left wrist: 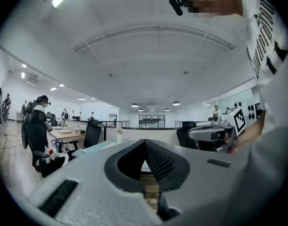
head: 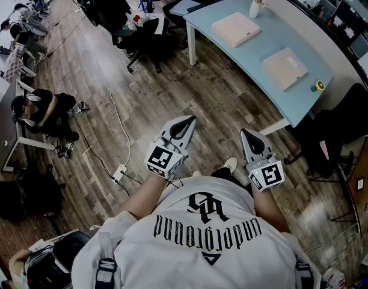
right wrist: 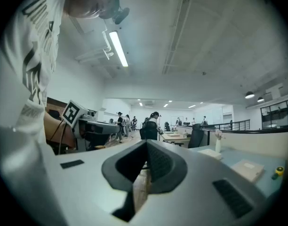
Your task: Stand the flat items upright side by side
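Two flat cream boxes lie on the light blue table: one box toward the far end, the other box nearer the right edge. I stand well short of the table on the wooden floor. My left gripper and right gripper are held level in front of my chest, both shut with nothing between the jaws. The left gripper view shows its closed jaws and the table edge beyond. From the right gripper view its closed jaws and a flat box on the table appear.
A small white vase with flowers and a yellow-green tape roll sit on the table. Black office chairs stand to the left of it, another dark chair at the right. Cables cross the floor. A person sits at the left desk.
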`<state>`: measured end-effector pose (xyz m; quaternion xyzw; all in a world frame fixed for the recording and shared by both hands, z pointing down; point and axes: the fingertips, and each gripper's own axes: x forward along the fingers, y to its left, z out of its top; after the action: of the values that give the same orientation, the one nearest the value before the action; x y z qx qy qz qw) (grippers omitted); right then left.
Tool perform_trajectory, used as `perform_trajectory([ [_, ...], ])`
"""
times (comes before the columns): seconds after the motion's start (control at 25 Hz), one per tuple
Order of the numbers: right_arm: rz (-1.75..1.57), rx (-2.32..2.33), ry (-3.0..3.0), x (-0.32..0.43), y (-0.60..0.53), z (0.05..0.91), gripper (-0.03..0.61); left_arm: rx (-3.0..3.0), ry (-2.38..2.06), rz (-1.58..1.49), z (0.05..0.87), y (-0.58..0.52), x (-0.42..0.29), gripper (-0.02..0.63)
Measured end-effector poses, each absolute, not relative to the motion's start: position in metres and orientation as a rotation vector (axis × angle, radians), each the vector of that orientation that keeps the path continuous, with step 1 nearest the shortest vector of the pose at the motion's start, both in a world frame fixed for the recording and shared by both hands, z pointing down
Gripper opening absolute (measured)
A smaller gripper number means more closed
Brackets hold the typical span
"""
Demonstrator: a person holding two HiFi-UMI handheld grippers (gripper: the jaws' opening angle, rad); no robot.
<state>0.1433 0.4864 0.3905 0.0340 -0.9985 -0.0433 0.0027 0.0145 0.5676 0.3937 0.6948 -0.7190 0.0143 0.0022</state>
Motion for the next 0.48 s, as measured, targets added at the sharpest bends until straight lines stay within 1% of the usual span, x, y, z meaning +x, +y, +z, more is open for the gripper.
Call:
perform_trajectory([
  [0.48,-0.144,0.102,-3.132,0.129,0.47,0.379,0.005,2.157,-2.282,0.04,0.382,0.553,-0.003,0.0],
])
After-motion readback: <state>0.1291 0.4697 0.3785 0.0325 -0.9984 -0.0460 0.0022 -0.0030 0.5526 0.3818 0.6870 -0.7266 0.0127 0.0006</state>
